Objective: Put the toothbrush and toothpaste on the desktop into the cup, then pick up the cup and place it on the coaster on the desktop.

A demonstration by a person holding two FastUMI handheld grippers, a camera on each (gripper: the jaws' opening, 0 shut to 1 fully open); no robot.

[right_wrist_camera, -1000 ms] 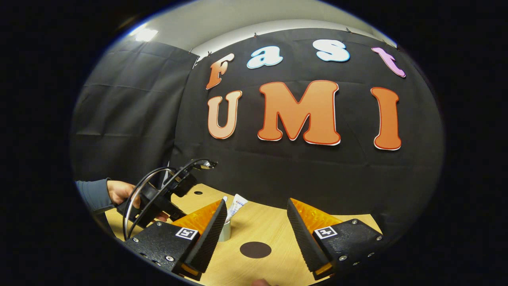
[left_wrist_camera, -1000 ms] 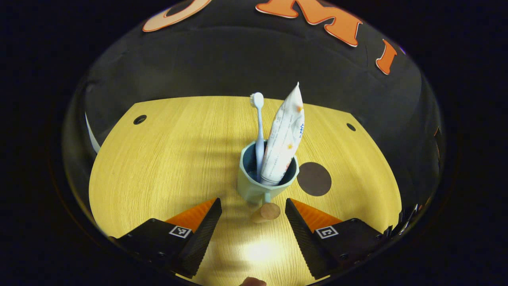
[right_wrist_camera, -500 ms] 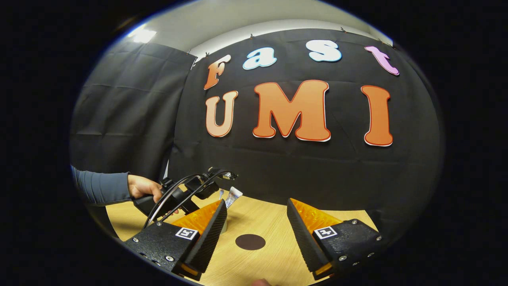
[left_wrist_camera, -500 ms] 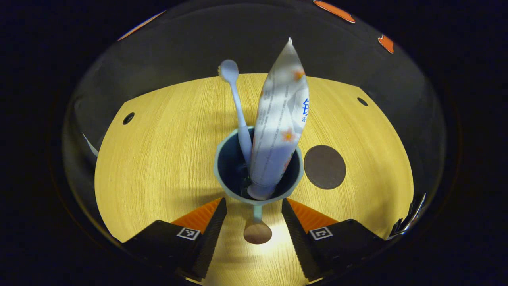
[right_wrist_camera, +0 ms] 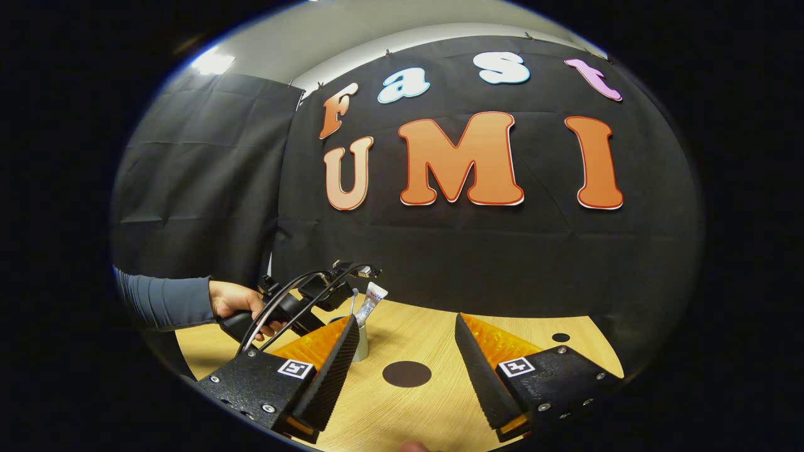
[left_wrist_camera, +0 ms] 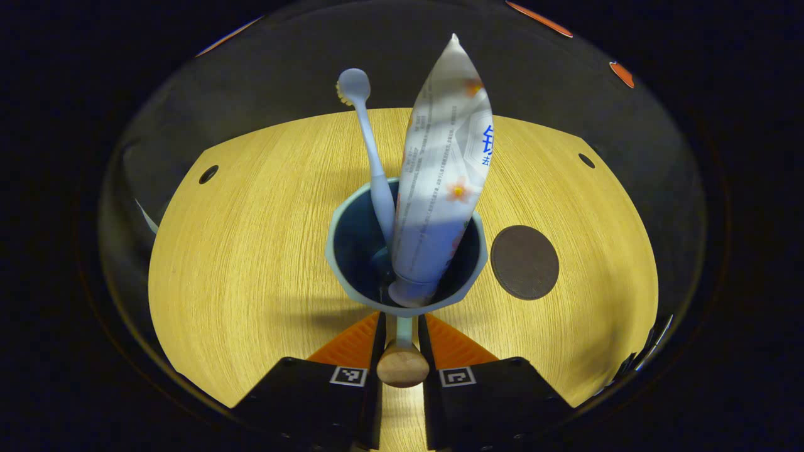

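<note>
Left gripper view: left gripper (left_wrist_camera: 400, 342) with fingers pinched on the handle (left_wrist_camera: 402, 363) of the cup (left_wrist_camera: 349, 276), at 6 o'clock of the rim. Toothbrush (left_wrist_camera: 372, 168) and toothpaste (left_wrist_camera: 441, 176) standing inside, leaning toward 12 o'clock. Coaster (left_wrist_camera: 524, 262) lying flat on the desk (left_wrist_camera: 251, 238), at 3 o'clock of the cup, close by but apart.

Right gripper view: right gripper (right_wrist_camera: 407, 367) held above the desk, fingers spread, nothing between them.

Risks on lift, as judged: rotation of the cup about the thin handle, tipping the load; top-heavy tube falling out; off-centre placement on the coaster.
</note>
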